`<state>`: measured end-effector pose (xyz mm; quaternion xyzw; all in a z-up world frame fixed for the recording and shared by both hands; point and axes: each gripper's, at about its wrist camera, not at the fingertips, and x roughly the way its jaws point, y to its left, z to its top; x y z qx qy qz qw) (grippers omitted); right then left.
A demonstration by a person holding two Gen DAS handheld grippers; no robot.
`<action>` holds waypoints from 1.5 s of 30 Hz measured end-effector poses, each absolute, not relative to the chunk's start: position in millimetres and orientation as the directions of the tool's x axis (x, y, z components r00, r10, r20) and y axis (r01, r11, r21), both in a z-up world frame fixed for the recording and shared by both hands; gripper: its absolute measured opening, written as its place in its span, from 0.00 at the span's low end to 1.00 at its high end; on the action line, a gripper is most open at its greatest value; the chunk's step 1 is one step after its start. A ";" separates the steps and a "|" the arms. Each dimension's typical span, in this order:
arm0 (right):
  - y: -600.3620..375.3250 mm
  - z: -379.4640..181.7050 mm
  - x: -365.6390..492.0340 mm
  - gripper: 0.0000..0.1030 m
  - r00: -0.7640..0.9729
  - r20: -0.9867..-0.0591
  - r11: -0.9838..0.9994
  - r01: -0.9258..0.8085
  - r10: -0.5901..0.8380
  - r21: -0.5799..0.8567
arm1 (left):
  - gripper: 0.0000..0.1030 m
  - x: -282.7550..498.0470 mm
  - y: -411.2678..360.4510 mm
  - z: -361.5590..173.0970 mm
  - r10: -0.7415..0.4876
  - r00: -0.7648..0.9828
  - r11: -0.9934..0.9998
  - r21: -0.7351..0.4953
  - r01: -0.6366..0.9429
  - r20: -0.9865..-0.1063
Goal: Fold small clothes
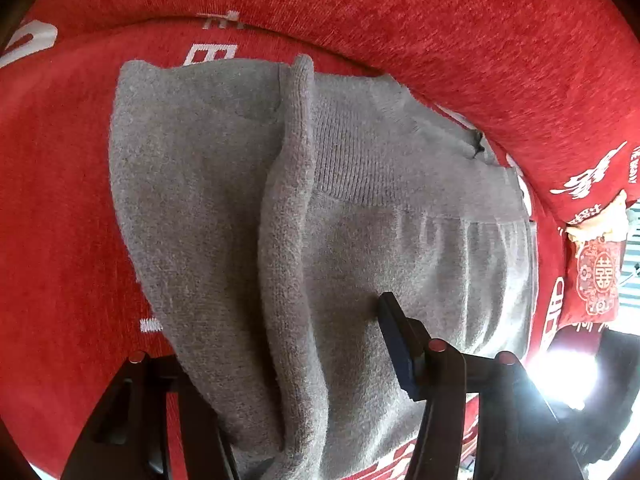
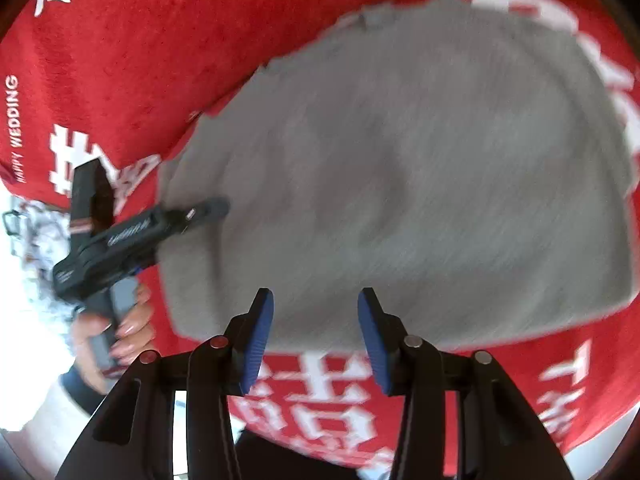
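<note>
A small grey knit garment (image 1: 360, 208) lies on a red cloth. In the left wrist view a fold of it rises as a ridge (image 1: 288, 240) and drapes over my left gripper (image 1: 316, 344); only the right finger (image 1: 396, 340) shows, the left one is under the fabric, so the jaws appear shut on the cloth. In the right wrist view the garment (image 2: 400, 184) lies flat and blurred. My right gripper (image 2: 316, 320) hovers open and empty over its near edge. The left gripper (image 2: 208, 210) shows there at the garment's left edge.
The red cloth (image 1: 480, 40) with white printed characters covers the surface under and around the garment (image 2: 120, 60). A red patterned cushion (image 1: 600, 280) sits at the right edge. A hand (image 2: 120, 332) holds the left gripper's handle. Bright light beyond the cloth edge.
</note>
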<state>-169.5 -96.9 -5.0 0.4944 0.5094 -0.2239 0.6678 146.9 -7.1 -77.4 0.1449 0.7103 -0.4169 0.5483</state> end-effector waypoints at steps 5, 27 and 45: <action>-122.5 -16.2 -166.7 0.11 0.324 -0.936 0.458 0.818 0.133 0.348 | 0.57 140.4 -11.8 -77.0 -0.231 -0.324 0.609 -0.396 0.688 -0.917; -165.1 -29.3 -209.9 0.10 0.528 -0.810 0.308 0.749 0.256 0.586 | 0.16 70.1 -86.1 38.3 -0.425 -0.343 0.410 -0.515 0.752 -0.838; -211.1 -78.5 -328.9 0.21 0.746 -0.632 -0.075 0.657 0.212 0.750 | 0.53 -103.8 -192.4 6.7 -0.251 -0.151 0.147 -0.192 0.970 -0.956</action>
